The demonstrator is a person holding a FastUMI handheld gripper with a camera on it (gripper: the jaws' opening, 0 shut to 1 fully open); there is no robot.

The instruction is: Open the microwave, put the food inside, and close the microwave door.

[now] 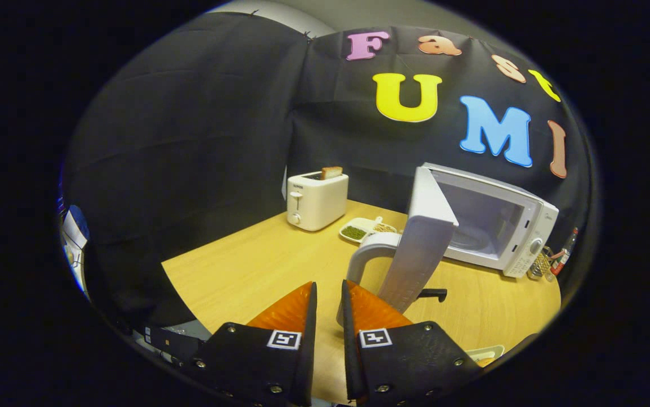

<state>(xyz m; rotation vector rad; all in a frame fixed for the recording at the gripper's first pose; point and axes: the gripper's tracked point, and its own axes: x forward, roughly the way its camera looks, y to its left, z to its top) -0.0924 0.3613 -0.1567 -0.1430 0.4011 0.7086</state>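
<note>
A small dark mark sits on the front of the white two-slot toaster [317,200] and another on the upper right corner of the white microwave oven [503,223], but both are too small to read. Each of the fingers [296,316] carries a square black-and-white marker tag near its base.

The gripper [329,289] hovers above the light wooden surface [257,265] with its fingers nearly together, a narrow gap between them and nothing held. The microwave stands beyond the fingers and to their right, against the black cloth wall. Its white door [421,243] is swung wide open toward the fingers, seen almost edge-on, and its curved white handle [367,254] lies just ahead of the right finger's tip. The cavity behind the door is open to view, with a round plate dimly visible on its floor.

A white divided dish [365,229] with green and pale brown food rests on the surface between the toaster and the door. A slice of browned bread [331,172] stands up out of the toaster. A short black object [433,293] lies on the surface beyond the door's lower edge, partly hidden by it, and I cannot tell what it is. Beside the microwave's right end are small bottles or jars [554,261], hard to make out. Another light-coloured dish [486,355] peeks past the right finger's base, mostly cut off
</note>
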